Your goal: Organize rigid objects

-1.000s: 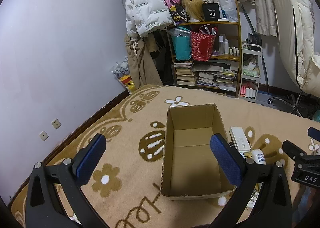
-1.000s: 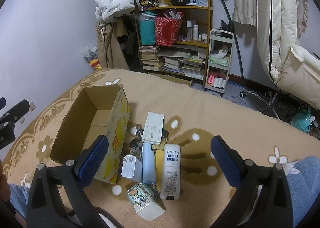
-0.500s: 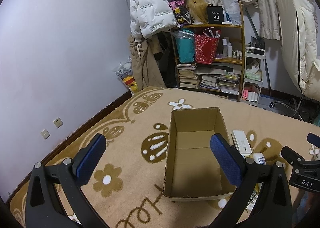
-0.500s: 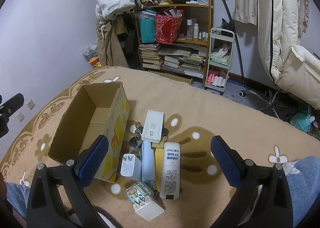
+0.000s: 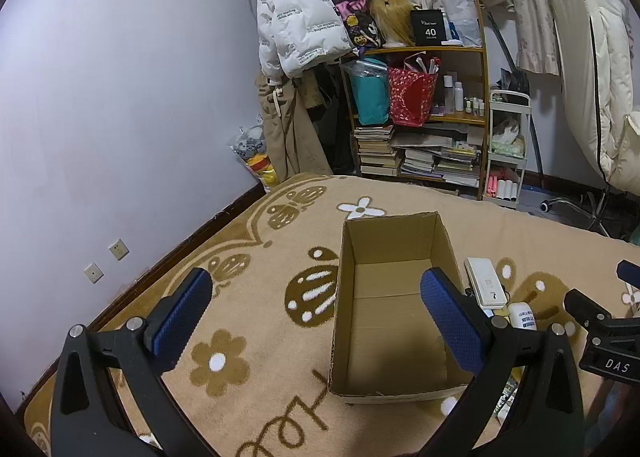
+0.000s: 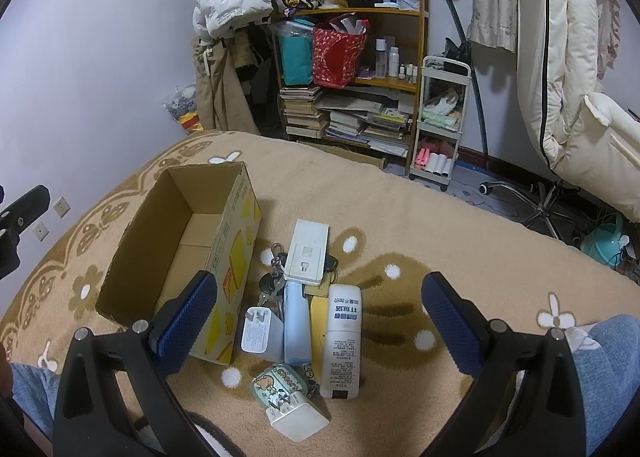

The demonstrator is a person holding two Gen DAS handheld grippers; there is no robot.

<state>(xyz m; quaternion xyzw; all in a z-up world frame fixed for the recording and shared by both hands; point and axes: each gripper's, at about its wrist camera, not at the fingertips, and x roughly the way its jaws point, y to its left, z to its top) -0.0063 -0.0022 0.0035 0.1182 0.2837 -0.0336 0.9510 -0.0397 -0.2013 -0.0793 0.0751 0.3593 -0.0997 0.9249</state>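
The left gripper (image 5: 316, 313) is released, its 2 blue-padded fingers spread wide and gripping nothing, above the brown flower-patterned blanket (image 5: 248, 257). An open cardboard box (image 5: 390, 257) stands on the blanket at 1 o'clock from it, with nothing visible inside.

The right gripper (image 6: 320, 321) is likewise released and empty, jaws wide. In its view the box (image 6: 236, 253), with yellow print on its side, sits at 10 o'clock, and the cluster of rigid objects lies just beside the box's right wall, between the 2 fingers. At 12 o'clock lies a flat white device (image 6: 306, 253) resting over a bunch of keys (image 6: 270, 285). Nearer are a white charger plug (image 6: 258, 331), a pale blue case (image 6: 297, 327), a yellow flat item (image 6: 318, 321) and a white tube (image 6: 344, 341) side by side, touching. At 6 o'clock sits a green cartoon tin (image 6: 280, 383) with a white adapter (image 6: 298, 421) against it.

Blue denim knees (image 6: 604, 369) show at 4 o'clock.
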